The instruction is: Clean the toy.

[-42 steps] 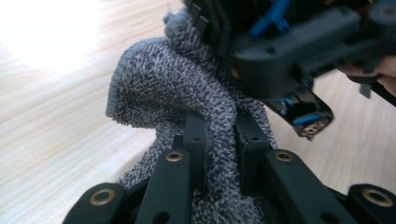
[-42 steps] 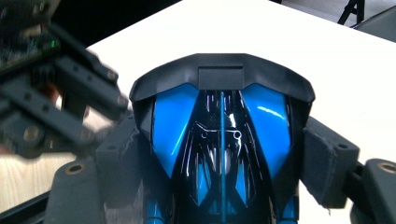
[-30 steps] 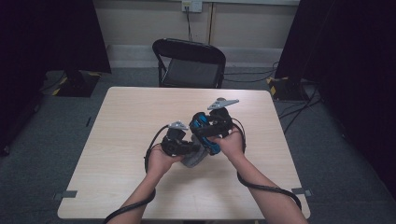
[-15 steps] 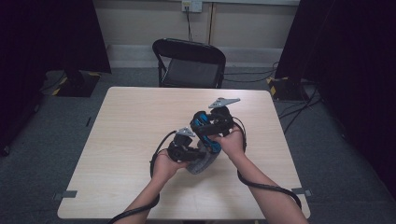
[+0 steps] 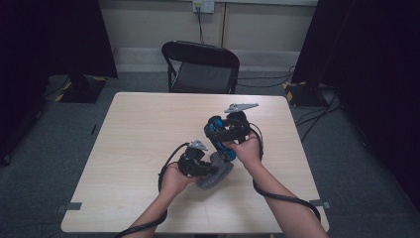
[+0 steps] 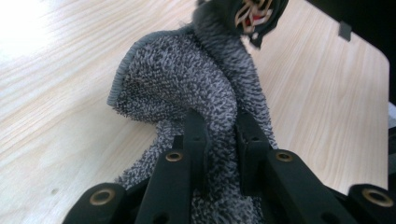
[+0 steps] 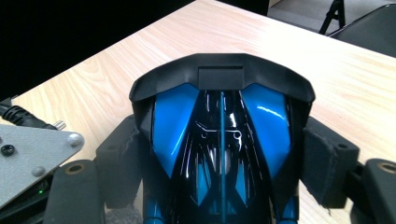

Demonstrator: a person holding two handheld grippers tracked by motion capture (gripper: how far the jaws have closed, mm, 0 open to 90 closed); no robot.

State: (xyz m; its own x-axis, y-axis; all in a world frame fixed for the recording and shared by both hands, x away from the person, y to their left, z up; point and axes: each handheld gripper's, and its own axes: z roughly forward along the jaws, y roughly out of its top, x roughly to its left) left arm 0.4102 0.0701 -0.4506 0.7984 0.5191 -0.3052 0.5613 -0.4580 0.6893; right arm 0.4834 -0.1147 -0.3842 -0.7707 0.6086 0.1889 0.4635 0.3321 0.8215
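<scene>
Left gripper (image 6: pixel 219 154) jaws clamping grey cloth (image 6: pixel 187 84), right gripper (image 7: pixel 224 154) jaws gripping blue toy car (image 7: pixel 219 121), mid-table (image 5: pixel 148 124)

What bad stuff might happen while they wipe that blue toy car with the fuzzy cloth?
The right gripper clamps the blue toy car by its glossy sides, above the table; a hard rub might make it slip out and drop. The left gripper pinches only a bunched fold of the grey cloth, so the cloth may pull free. The cloth's loops could also snag on the car's underside.
</scene>
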